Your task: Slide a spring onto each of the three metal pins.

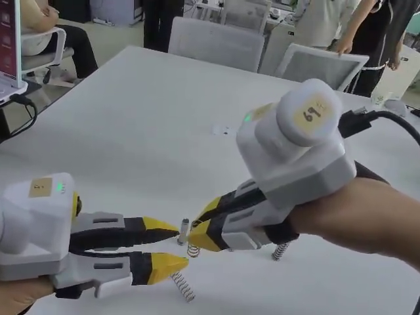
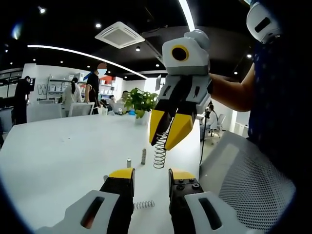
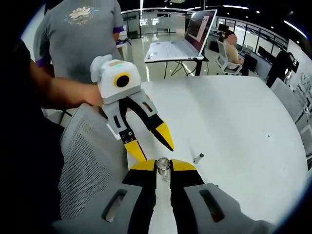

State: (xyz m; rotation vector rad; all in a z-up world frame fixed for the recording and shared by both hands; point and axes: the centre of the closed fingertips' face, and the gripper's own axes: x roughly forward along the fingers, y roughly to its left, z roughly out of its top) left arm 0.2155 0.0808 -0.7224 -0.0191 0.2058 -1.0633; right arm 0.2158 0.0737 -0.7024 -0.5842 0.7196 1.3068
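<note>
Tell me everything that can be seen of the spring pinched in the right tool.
The spring is a slim coil of bare silvery wire, evenly wound. The right tool is shut on its upper coils, a yellow tip on either side; the rest hangs free below, roughly upright, over the white table. Whether its lower end touches the table cannot be told. In the right gripper view its round open end faces the camera. It sits close beside a short metal pin, not yet on it.
</note>
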